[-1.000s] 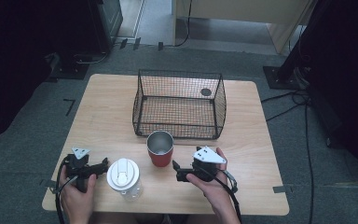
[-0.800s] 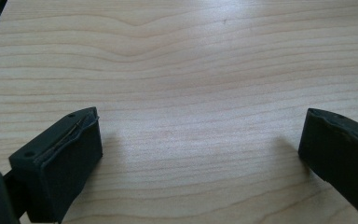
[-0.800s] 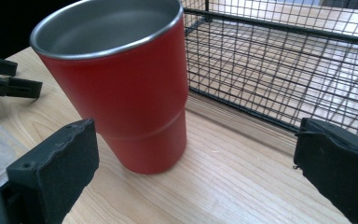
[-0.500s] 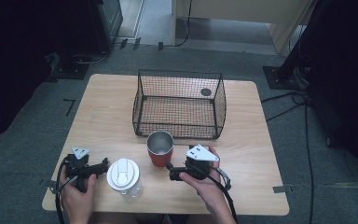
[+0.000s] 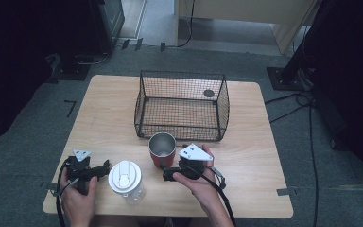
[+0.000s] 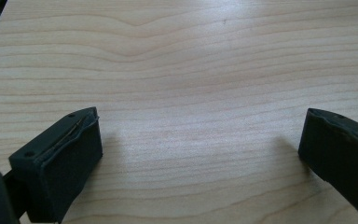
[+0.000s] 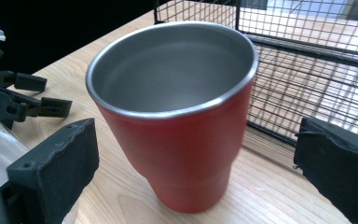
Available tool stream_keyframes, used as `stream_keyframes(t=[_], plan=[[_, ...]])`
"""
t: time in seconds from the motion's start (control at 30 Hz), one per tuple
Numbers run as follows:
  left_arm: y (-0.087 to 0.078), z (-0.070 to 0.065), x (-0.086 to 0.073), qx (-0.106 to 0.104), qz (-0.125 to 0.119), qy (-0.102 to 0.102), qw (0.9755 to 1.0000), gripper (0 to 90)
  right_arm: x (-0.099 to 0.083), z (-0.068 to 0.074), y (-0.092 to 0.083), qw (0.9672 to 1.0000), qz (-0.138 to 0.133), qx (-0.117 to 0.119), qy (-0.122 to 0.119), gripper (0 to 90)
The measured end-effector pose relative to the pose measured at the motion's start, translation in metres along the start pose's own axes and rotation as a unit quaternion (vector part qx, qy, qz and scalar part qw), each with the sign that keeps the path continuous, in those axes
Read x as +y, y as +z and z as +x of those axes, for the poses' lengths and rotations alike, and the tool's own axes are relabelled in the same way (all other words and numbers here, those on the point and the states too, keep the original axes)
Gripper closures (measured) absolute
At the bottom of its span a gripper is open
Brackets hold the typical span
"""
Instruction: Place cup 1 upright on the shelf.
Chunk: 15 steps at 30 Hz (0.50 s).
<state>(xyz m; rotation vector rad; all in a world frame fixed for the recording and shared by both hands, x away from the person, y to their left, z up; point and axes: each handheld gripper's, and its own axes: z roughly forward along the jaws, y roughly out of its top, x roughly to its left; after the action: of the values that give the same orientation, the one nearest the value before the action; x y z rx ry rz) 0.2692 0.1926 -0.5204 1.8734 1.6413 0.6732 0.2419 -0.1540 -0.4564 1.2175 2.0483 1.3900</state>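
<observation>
My right claw (image 7: 193, 154) stands spread, jaws either side of the red cup (image 7: 177, 116), not yet touching, lined up for a grasp. The basket (image 7: 307, 60) sits just beyond it. My left claw (image 6: 200, 154), also spread, idles over bare table (image 6: 191, 60).

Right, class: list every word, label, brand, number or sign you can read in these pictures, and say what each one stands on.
No readable text anywhere.
Red cup: plain red wall and bare steel rim, no print.
White lid of the clear tumbler: raised shapes, no letters legible.
Wire basket: a dark round disc shows at its back, too small to read.
Table: bare wood grain.
</observation>
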Motion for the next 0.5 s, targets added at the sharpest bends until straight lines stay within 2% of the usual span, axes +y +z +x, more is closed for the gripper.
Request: stream_keyframes(t=[0.5], plan=[[0.000,0.000,0.000,0.000,0.000,0.000,1.0000,0.0,0.010,0.011,0.024,0.9999,-0.002,0.009,-0.008,0.0]])
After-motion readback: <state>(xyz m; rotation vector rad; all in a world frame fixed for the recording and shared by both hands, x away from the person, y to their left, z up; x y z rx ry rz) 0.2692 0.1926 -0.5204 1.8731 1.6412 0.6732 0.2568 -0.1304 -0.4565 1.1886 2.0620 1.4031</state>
